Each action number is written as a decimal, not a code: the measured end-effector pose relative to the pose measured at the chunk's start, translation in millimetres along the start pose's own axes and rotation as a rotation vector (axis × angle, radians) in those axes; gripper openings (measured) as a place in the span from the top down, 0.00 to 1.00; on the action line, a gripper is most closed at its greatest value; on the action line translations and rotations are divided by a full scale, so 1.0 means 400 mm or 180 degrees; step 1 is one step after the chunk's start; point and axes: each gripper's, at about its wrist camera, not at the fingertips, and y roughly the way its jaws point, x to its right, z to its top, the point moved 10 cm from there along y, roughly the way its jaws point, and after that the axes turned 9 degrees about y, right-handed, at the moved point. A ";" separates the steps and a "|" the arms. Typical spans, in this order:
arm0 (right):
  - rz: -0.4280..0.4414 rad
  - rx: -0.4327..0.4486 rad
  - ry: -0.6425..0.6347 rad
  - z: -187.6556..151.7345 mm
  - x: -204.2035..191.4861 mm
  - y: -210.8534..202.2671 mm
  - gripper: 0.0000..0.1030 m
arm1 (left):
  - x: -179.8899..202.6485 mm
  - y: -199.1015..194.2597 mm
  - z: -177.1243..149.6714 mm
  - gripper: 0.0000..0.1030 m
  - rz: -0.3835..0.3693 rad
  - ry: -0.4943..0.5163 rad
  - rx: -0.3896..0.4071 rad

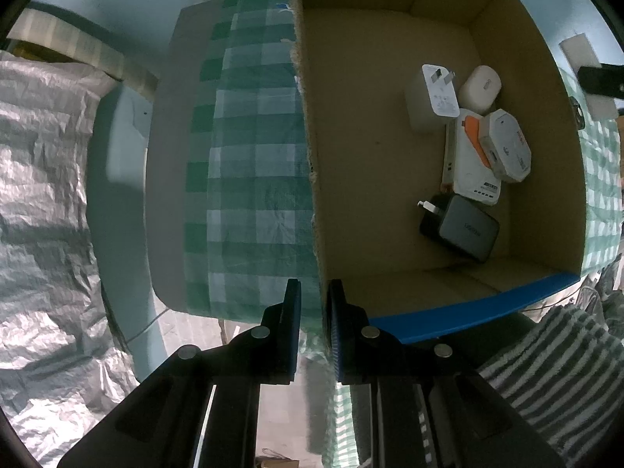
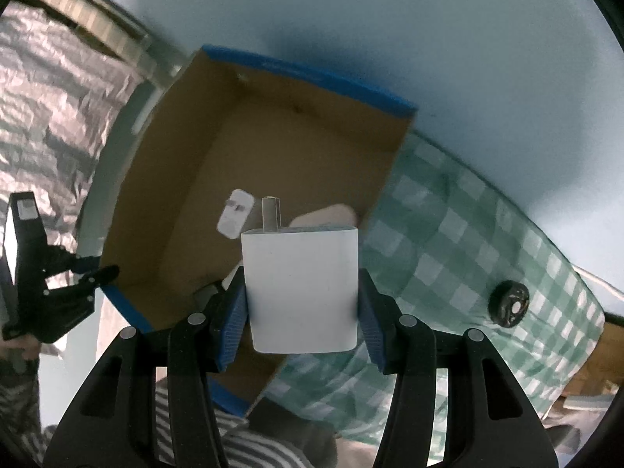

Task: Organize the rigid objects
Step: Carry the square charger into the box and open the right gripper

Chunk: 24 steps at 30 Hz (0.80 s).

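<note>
An open cardboard box point(image 1: 370, 156) with a blue outside stands on a green checked cloth point(image 1: 253, 156). Inside lie a white plug charger point(image 1: 433, 97), a white rounded case point(image 1: 481, 87), a white and orange power bank point(image 1: 474, 160), a white adapter point(image 1: 507, 146) and a black charger point(image 1: 464, 228). My left gripper point(image 1: 314, 284) points down and is shut on the box's left wall near a corner. My right gripper point(image 2: 302, 273) is shut on a white charger block point(image 2: 302, 288) with its prongs pointing away. It hangs over the box point(image 2: 234, 136), near its right wall.
A black round object point(image 2: 509, 304) lies on the checked cloth point(image 2: 468, 253) right of the box. Crinkled silver sheeting point(image 1: 39, 195) covers the left side. A striped sleeve point(image 1: 565, 370) shows at the lower right. The left gripper's body point(image 2: 50, 292) is at the box's near left corner.
</note>
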 end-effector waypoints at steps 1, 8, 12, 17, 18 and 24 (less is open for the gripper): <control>-0.0007 -0.0017 -0.0031 -0.002 -0.009 0.007 0.49 | 0.000 0.000 -0.001 0.85 -0.0005 -0.0001 0.0001; -0.0039 -0.0080 -0.0169 -0.013 -0.034 0.060 0.49 | -0.001 0.000 -0.001 0.85 -0.0006 0.0001 0.0004; -0.0038 -0.0148 -0.0166 -0.025 -0.027 0.095 0.49 | -0.002 0.001 0.000 0.85 -0.0006 0.0004 0.0005; 0.0011 -0.0163 -0.0104 -0.034 -0.025 0.115 0.49 | -0.002 0.002 -0.003 0.85 -0.0003 0.0015 -0.0003; -0.0020 -0.0145 -0.0079 -0.032 -0.020 0.115 0.50 | -0.003 0.002 -0.002 0.85 -0.0006 0.0012 -0.0001; 0.0072 -0.0130 0.0016 -0.028 -0.011 0.105 0.53 | -0.002 0.006 -0.003 0.85 0.0016 0.0011 0.0000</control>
